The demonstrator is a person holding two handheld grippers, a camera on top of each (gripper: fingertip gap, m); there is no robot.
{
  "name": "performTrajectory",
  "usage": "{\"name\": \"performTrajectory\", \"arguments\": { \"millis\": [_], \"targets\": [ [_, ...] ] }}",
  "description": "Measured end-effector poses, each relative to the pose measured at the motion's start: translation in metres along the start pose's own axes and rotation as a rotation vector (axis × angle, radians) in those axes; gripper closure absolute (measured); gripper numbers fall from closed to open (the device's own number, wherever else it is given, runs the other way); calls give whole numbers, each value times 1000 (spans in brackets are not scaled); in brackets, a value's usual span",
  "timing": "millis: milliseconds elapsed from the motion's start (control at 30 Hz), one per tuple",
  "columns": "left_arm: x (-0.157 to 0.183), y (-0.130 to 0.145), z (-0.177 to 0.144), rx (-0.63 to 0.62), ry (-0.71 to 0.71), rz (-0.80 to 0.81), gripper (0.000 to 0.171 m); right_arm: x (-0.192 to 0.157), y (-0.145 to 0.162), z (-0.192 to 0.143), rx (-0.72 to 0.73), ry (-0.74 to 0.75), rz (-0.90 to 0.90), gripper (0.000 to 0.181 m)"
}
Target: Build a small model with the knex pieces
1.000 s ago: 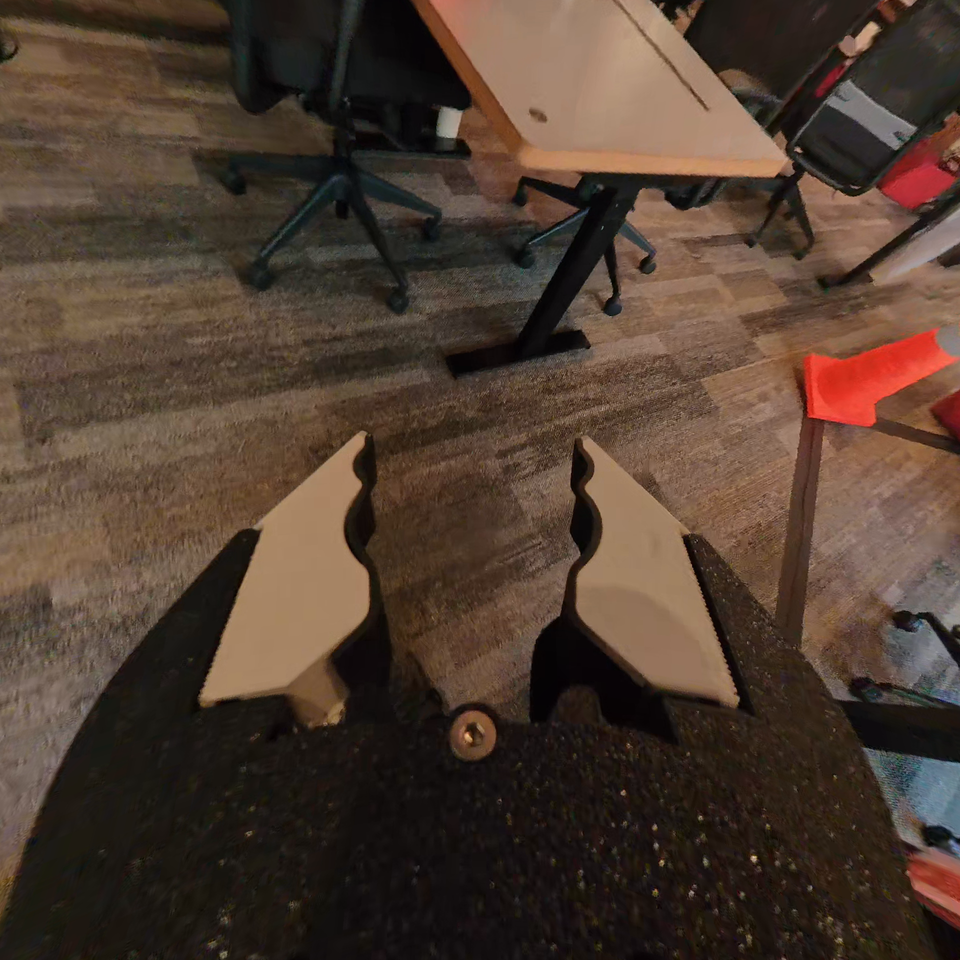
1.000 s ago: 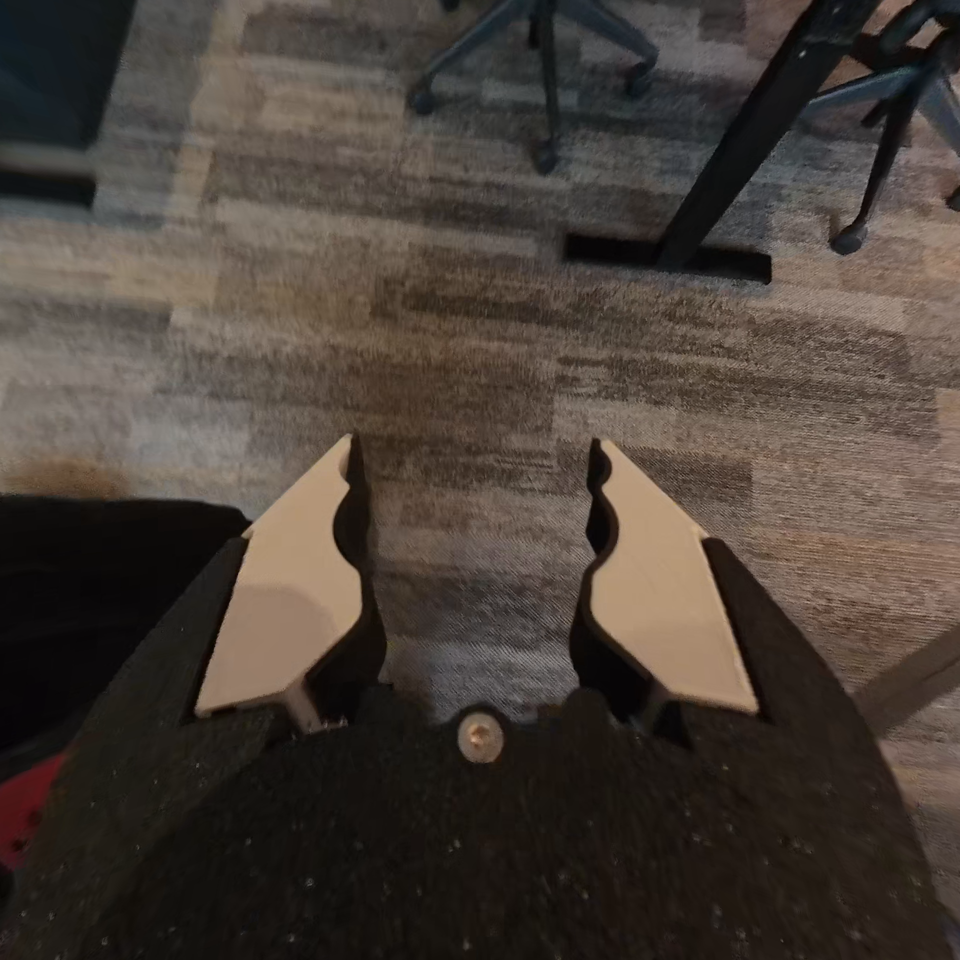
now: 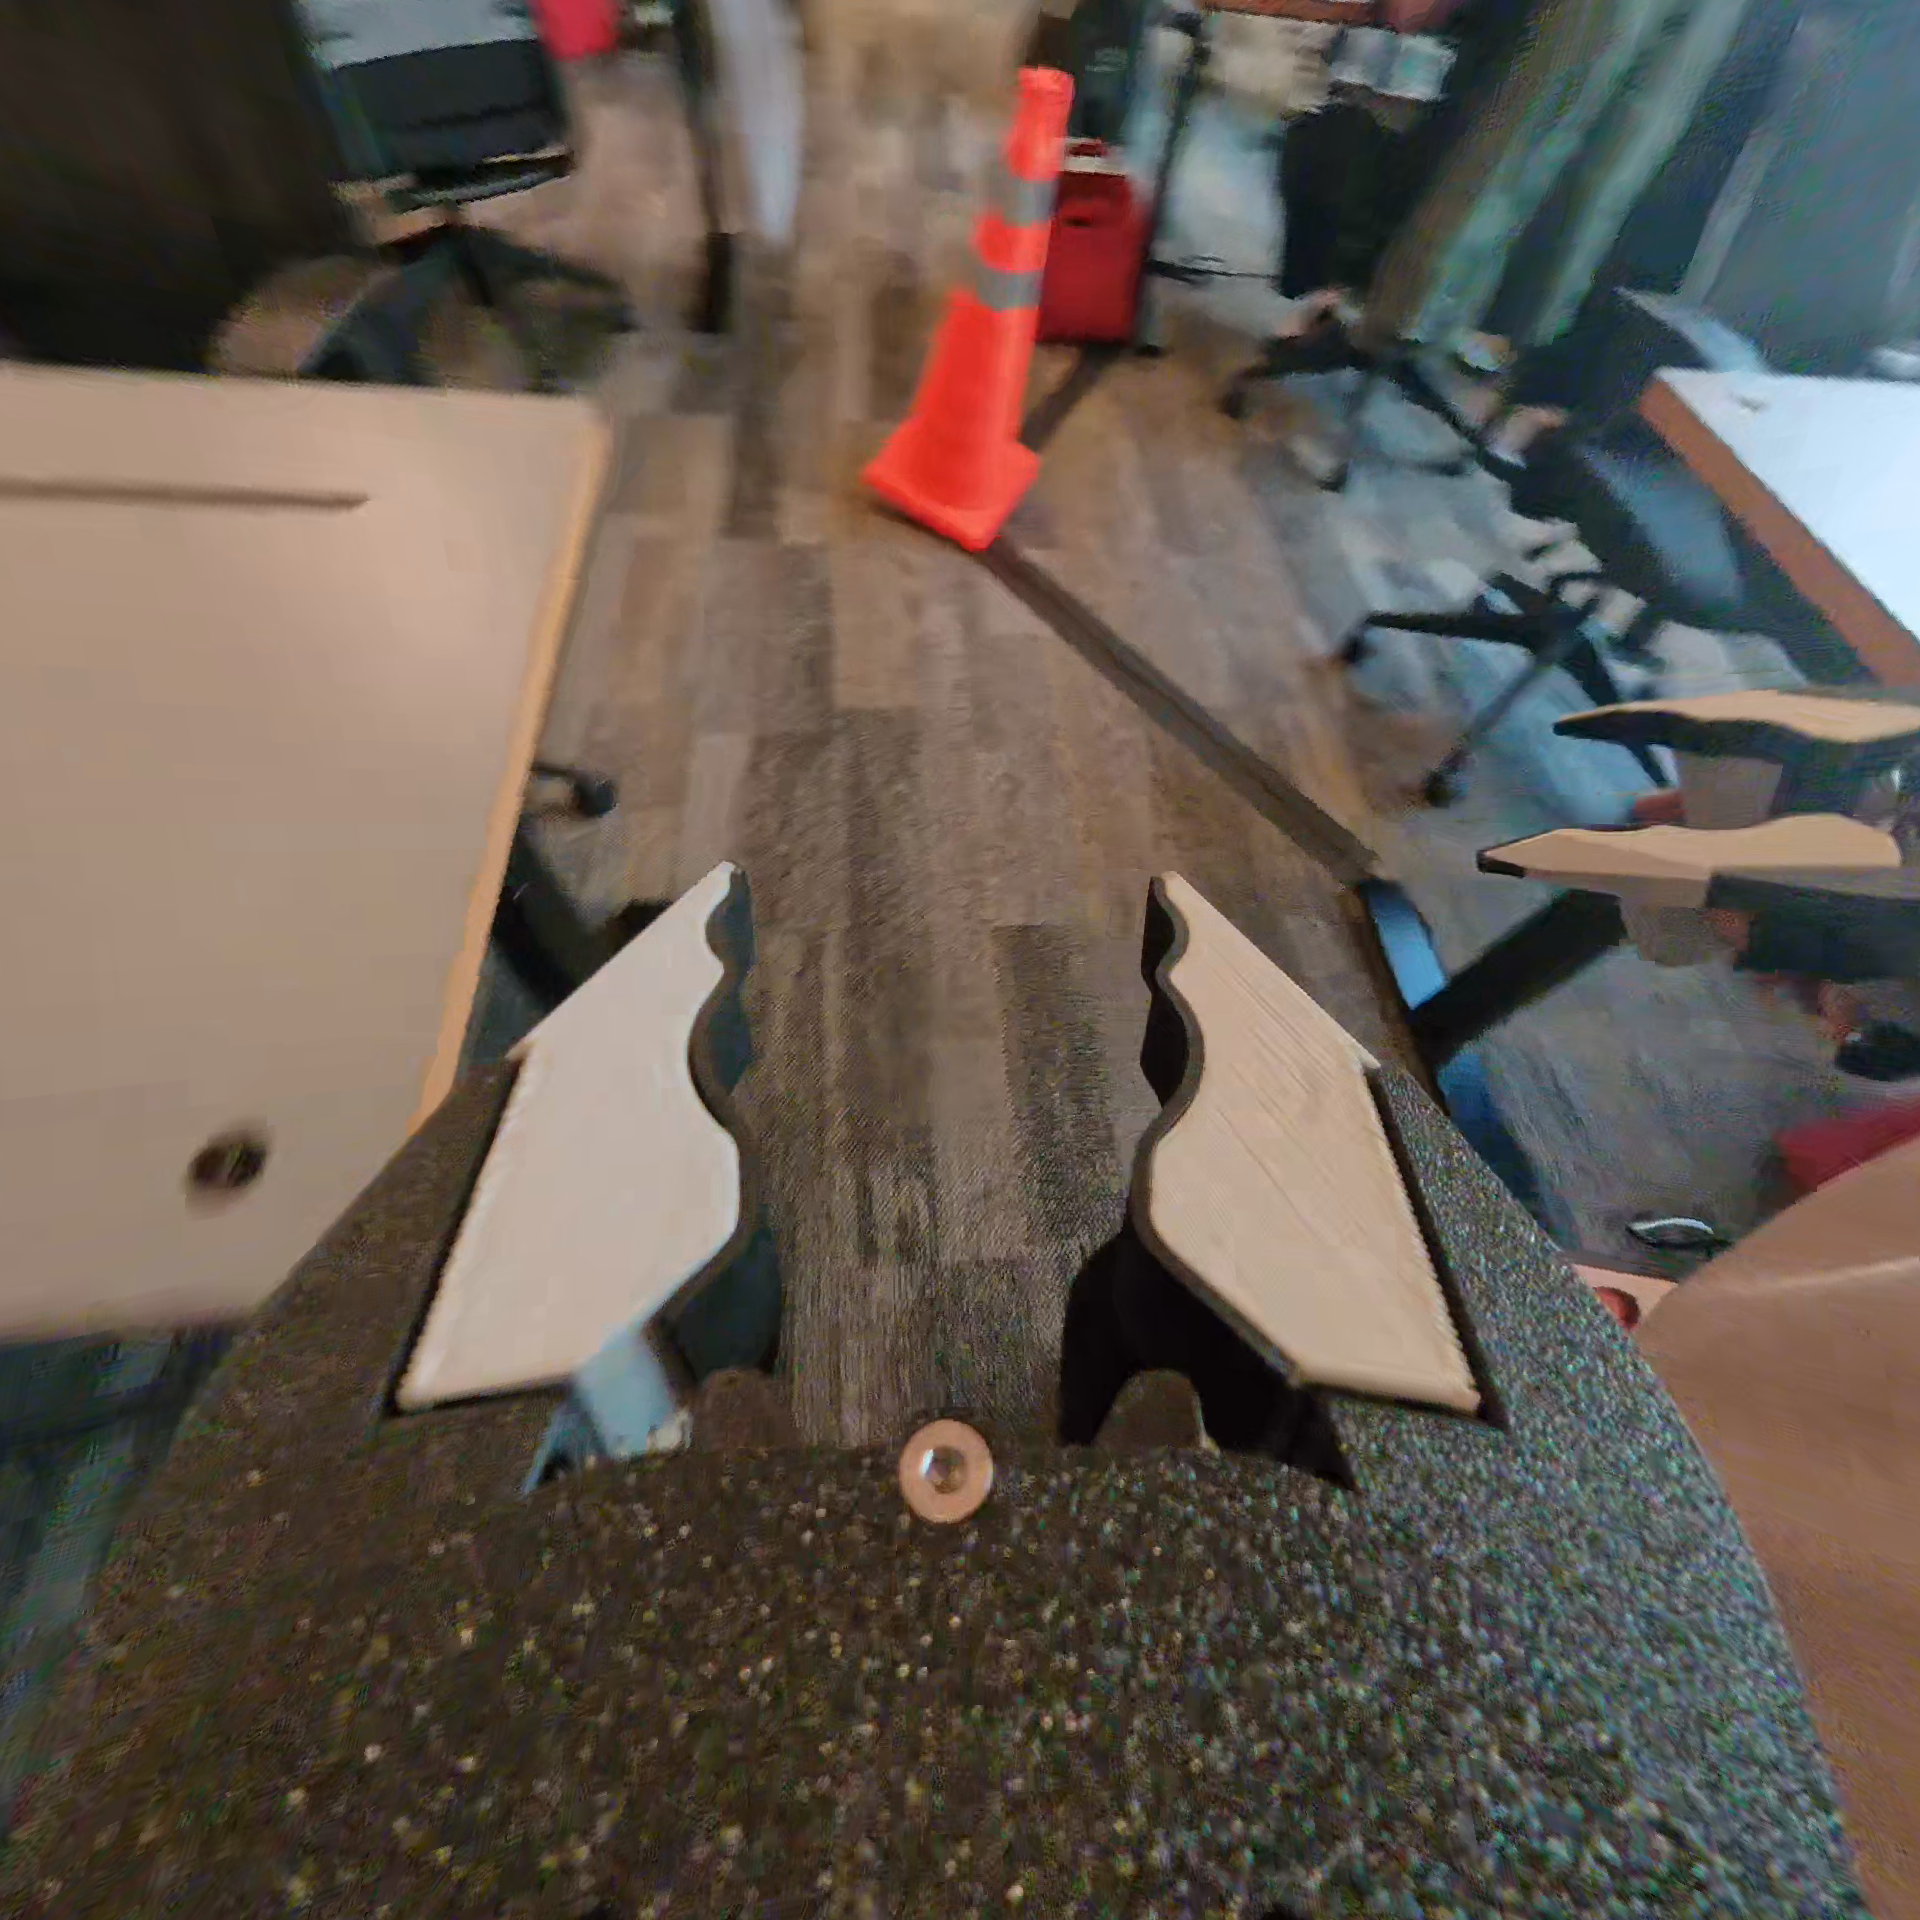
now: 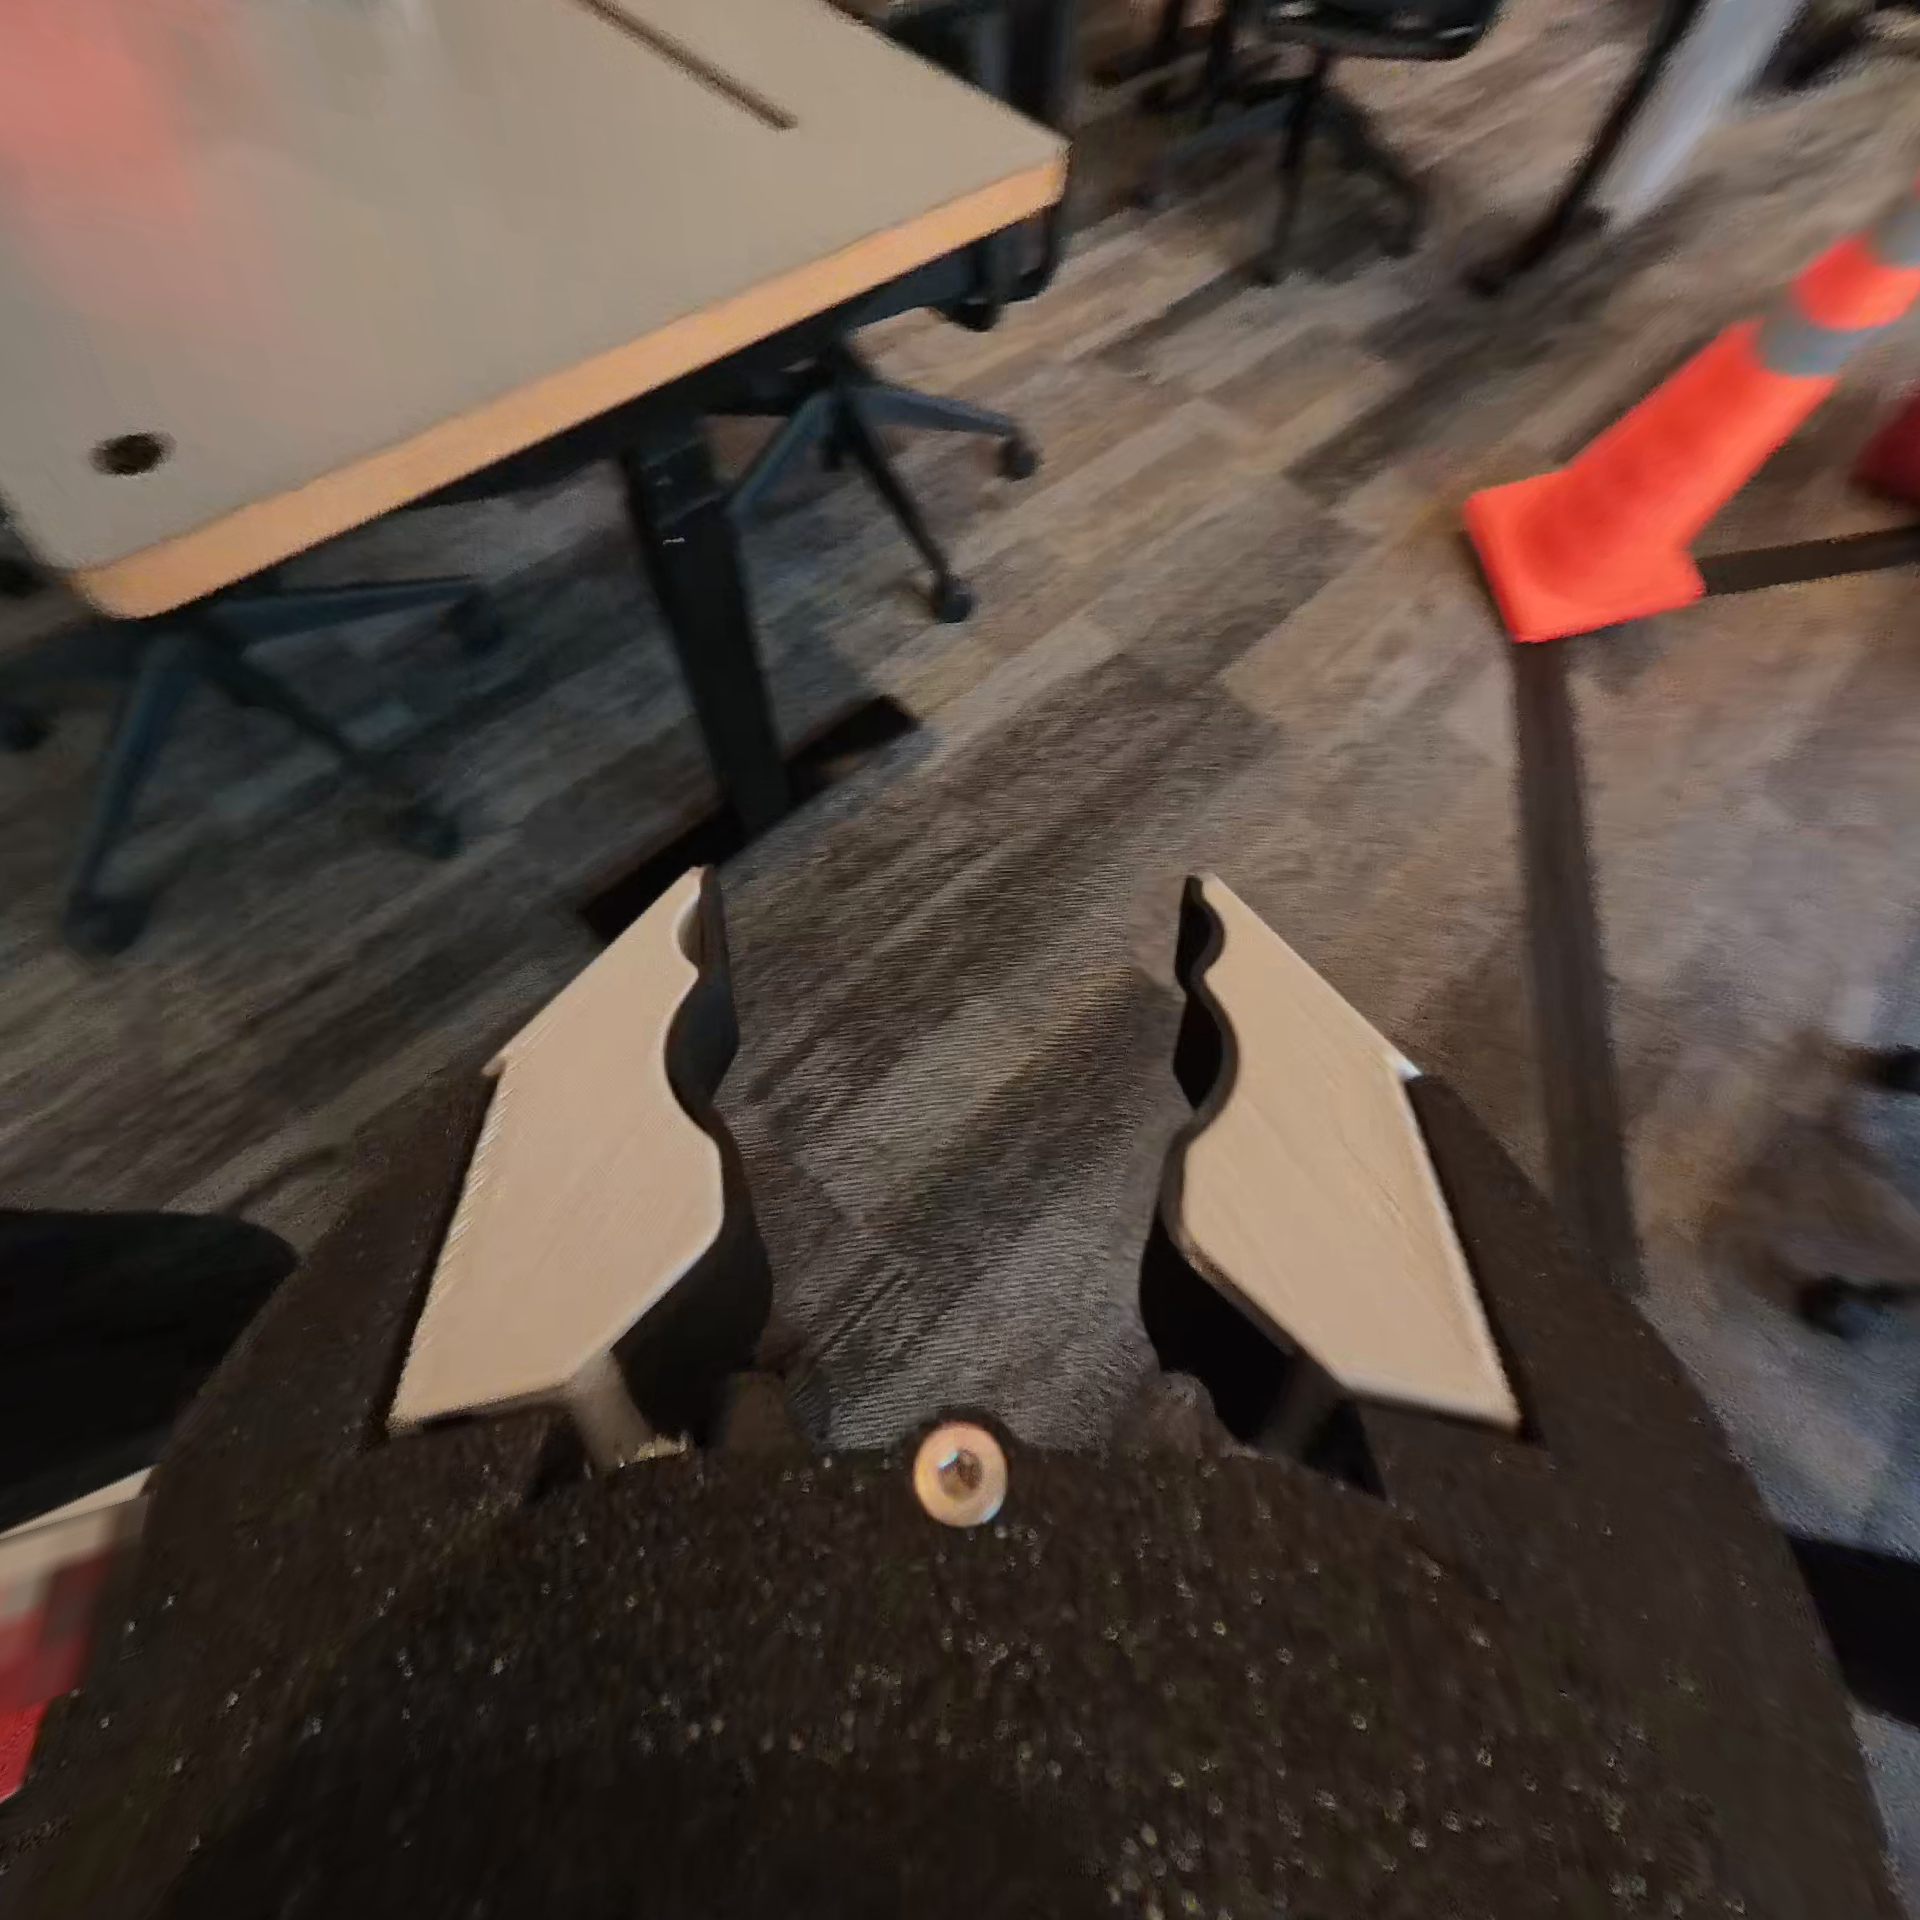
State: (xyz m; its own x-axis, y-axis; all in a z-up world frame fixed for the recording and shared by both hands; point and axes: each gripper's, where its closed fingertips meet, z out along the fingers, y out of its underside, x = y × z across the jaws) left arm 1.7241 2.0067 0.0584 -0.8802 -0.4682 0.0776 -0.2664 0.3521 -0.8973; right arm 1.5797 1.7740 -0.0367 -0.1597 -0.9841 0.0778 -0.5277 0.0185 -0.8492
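A: Surface and room. Both views look down on a carpet (image 3: 935,790) of grey and brown tiles, blurred by motion. A dark strip (image 3: 1174,717) runs across it from the base of an orange cone (image 3: 971,395) with grey bands, standing upright. Behind the cone is a red box (image 3: 1091,260).

B: And the furniture?

A: At the left of the left wrist view, a pale worktop (image 3: 260,779) with a tan edge, a slot and a small round hole. The right wrist view shows the same kind of worktop (image 4: 468,229) on a black leg (image 4: 717,665), with office chair bases (image 4: 883,436) under and beyond it. The cone (image 4: 1662,468) lies to the right, its top cut off by the frame.

B: The left gripper (image 3: 945,894)?

A: Jaws spread wide, nothing between them; only carpet shows in the gap. It hangs in the air beside the worktop's corner, touching nothing.

B: The right gripper (image 4: 951,894)?

A: Likewise wide apart and empty, above bare carpet, near the worktop's leg. It also appears at the right edge of the left wrist view (image 3: 1704,800), seen side-on, its two pale fingers apart.
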Motion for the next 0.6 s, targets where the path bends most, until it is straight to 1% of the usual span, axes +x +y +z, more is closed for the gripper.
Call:
{"name": "performTrajectory", "arguments": {
  "millis": [67,133,200,267,333,400,433,467,533,600],
  "targets": [
    [12,-29,40,9,169,75,97,22,2,-20,-6,138,27,96],
    [28,-48,71,12,335,157,97,32,12,-48,-32,281,75,96],
    [45,-51,95,6,501,220,97,28,28,-81,-69,429,146,96],
    [64,-40,113,-16,674,258,97,5,47,-119,-116,590,209,96],
    [83,-13,121,-64,852,302,95,-35,69,-157,-185,750,286,95],
    [97,18,115,-115,1019,377,97,-92,91,-187,-238,892,412,96],
    [100,34,108,-141,1089,424,97,-125,101,-196,-258,951,489,96],
    [101,48,99,-166,1146,471,97,-159,110,-200,-278,995,569,96],
    [97,69,77,-208,1235,532,97,-220,114,-198,-273,1055,693,96],
    [91,90,57,-259,1296,560,97,-267,114,-195,-291,1104,745,96]
  ]
}}
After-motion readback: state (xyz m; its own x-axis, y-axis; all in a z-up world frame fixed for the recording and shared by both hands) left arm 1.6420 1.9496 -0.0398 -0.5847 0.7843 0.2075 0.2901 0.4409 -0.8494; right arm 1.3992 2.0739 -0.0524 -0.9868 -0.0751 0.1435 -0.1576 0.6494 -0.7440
